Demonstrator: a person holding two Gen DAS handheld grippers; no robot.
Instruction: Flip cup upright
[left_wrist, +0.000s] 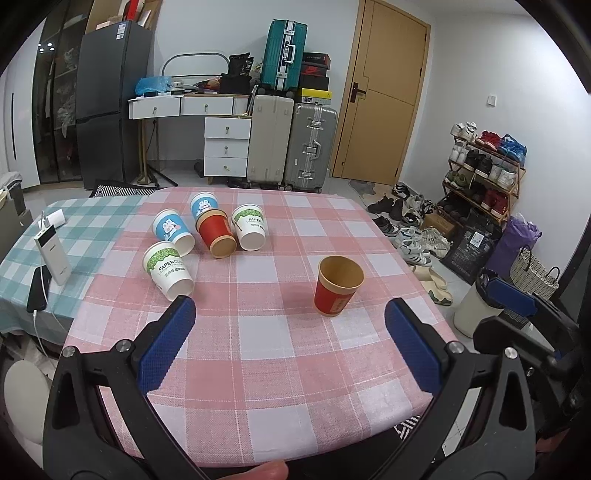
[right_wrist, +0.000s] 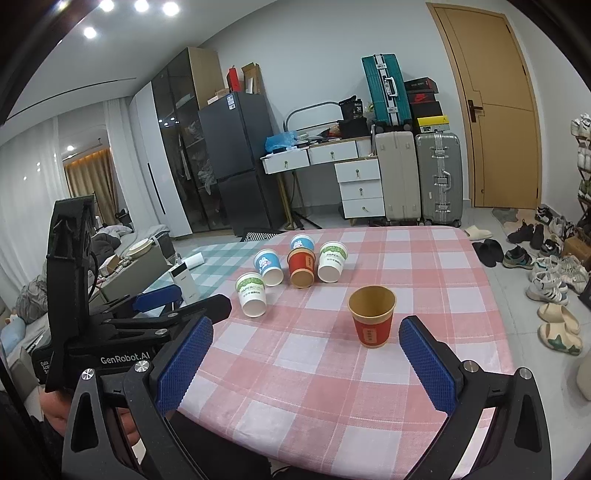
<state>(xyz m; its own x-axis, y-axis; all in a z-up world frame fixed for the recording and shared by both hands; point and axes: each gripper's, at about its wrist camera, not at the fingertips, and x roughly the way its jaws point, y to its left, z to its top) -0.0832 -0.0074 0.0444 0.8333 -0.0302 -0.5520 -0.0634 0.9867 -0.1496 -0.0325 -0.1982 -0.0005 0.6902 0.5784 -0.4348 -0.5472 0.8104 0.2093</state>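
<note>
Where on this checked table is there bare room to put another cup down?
The near half of the pink cloth, between the open grippers and the upright red cup, is bare, and so is the far right side toward the door. The far left is crowded: five cups lie tipped in a cluster.

A red paper cup (left_wrist: 338, 286) (right_wrist: 372, 316) with a tan inside stands upright, mouth up, toward the tablecloth's right edge, well apart from five cups lying tipped over.
</note>
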